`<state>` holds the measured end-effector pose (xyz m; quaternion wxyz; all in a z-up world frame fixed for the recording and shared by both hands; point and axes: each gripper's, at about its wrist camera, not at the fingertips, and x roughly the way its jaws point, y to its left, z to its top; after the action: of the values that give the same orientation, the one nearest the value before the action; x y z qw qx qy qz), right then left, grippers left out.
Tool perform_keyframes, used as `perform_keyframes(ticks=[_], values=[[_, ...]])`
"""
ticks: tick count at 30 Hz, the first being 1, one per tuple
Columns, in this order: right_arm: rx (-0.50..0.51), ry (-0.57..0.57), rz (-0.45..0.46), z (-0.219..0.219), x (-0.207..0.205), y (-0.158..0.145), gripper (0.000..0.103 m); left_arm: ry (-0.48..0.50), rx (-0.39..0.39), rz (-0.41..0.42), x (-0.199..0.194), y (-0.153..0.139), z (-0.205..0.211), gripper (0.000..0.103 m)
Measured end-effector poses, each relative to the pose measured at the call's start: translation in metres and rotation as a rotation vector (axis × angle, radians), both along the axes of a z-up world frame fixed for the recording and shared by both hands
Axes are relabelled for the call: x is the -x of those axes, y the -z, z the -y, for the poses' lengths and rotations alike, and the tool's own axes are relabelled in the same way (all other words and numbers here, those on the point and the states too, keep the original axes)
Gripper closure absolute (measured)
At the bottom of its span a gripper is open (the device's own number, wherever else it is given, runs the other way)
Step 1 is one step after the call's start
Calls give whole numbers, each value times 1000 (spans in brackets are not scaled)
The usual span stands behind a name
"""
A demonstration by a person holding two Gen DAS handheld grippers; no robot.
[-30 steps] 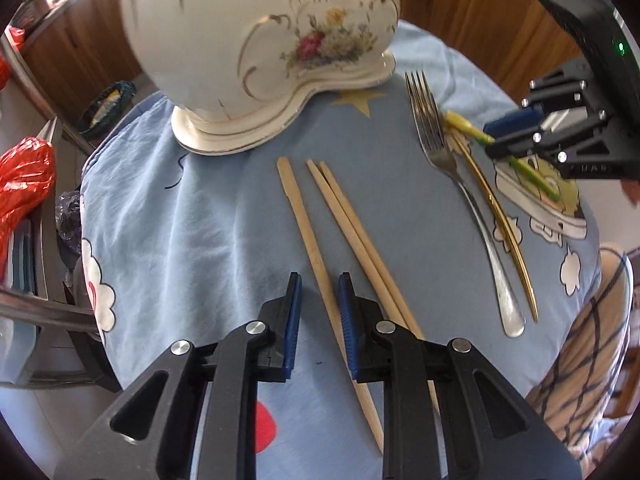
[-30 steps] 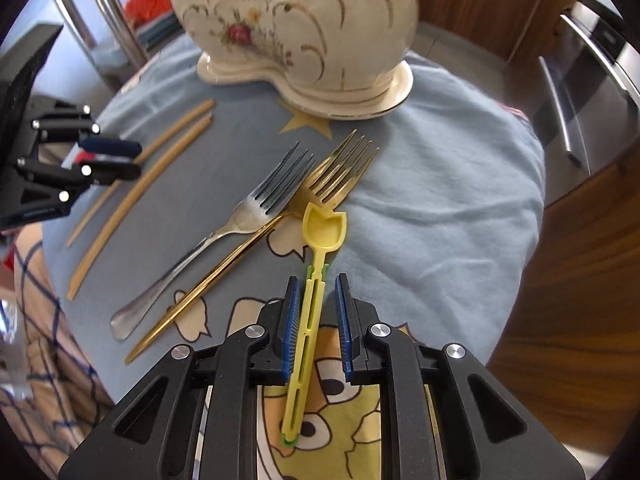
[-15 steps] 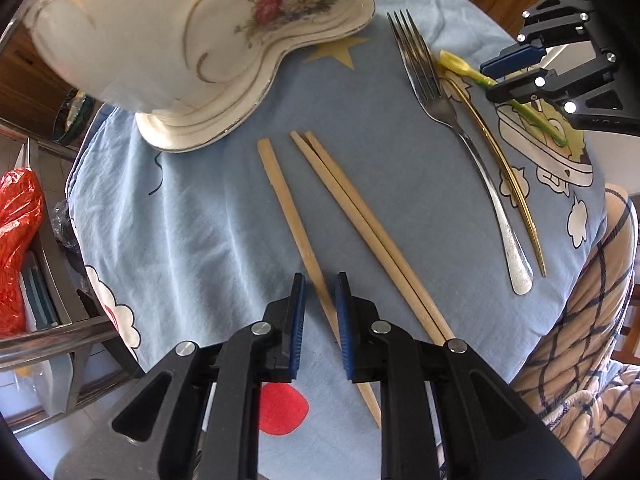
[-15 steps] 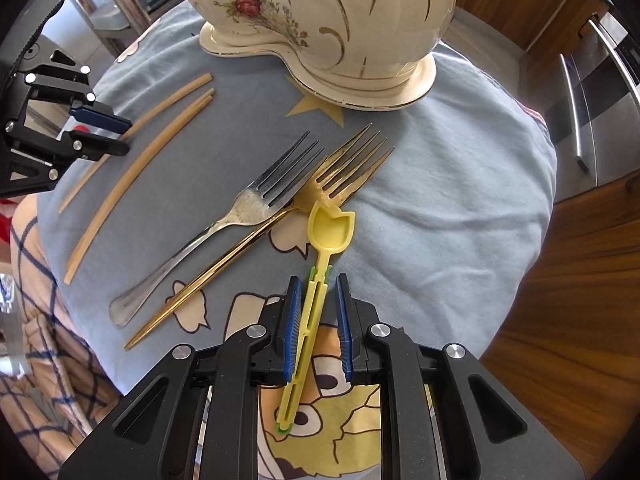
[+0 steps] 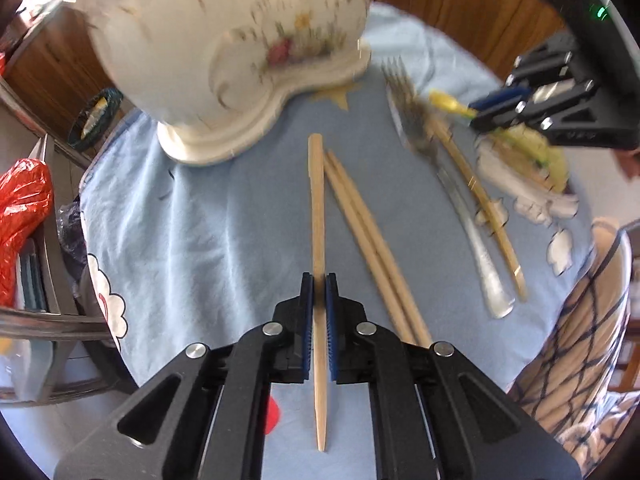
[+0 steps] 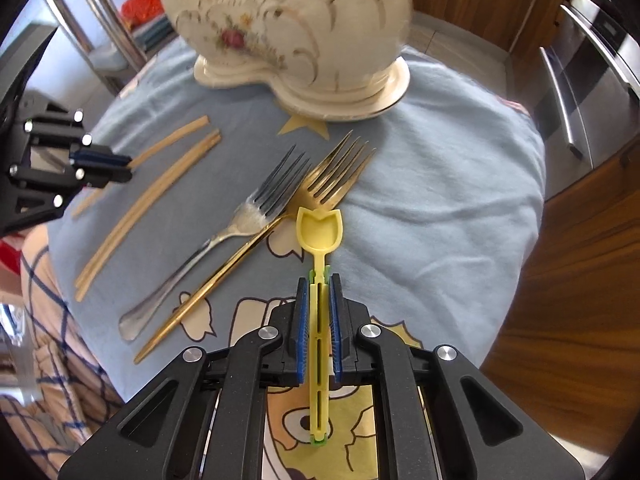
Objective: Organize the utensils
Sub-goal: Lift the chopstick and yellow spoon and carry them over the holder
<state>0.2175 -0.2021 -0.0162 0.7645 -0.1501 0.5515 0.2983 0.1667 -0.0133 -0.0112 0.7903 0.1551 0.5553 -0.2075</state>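
Closed further in the last half second: left gripper [image 5: 319, 280], blue pads now clamped on a single wooden chopstick [image 5: 318, 216] that a second ago lay loose on the cloth between parted jaws, slanted; now aligned straight between the jaws, its square end toward the vase, its thin tip trailing back past the jaws toward the near edge. Likewise tightened: right gripper [image 6: 319, 278], pads now pressing the ribbed handle of the yellow plastic spoon [image 6: 319, 236], previously just bracketed with gaps either side. Spoon: tulip-shaped bowl pointing toward the vase, green trim showing along the handle and at its tail. Still flat on the cloth, mid-table: a pair of chopsticks [image 5: 370, 236] side by side just right of the held one in the left view, then a silver fork [image 6: 224, 236] and a gold fork [image 6: 280, 216], tines fanned toward the vase, handles slanting to the near edge, gold tines just beside the spoon bowl. At the far edge: a cream porcelain vase [image 6: 288, 32] with gilt scrolls and painted flowers. Underneath: a round table draped in a pale blue cloth [image 6: 440, 184] printed with clouds, a star and a cartoon figure. Around: wooden cabinets, steel appliance at right, red plastic bag [image 5: 24, 216] on a rack at left, plaid fabric at the near edge.
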Motion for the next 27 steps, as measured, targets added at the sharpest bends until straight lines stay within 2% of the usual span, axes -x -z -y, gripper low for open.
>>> perform_keyframes(ticks=[2, 6, 10, 19, 24, 27], values=[[-45, 17, 27, 9, 3, -7, 92, -17, 35, 49, 6, -9, -4, 97], [-141, 51, 103, 25, 12, -24, 92, -60, 157, 154, 20, -30, -18, 97], [-253, 88, 164, 30, 16, -37, 92, -85, 229, 249, 23, -48, -27, 97], [-497, 137, 249, 27, 12, -65, 92, -161, 339, 413, 24, -76, -41, 97], [-577, 151, 281, 21, 6, -68, 92, -209, 414, 544, 19, -90, -47, 97], [-617, 164, 296, 18, -3, -68, 92, -236, 457, 595, 13, -98, -50, 97]])
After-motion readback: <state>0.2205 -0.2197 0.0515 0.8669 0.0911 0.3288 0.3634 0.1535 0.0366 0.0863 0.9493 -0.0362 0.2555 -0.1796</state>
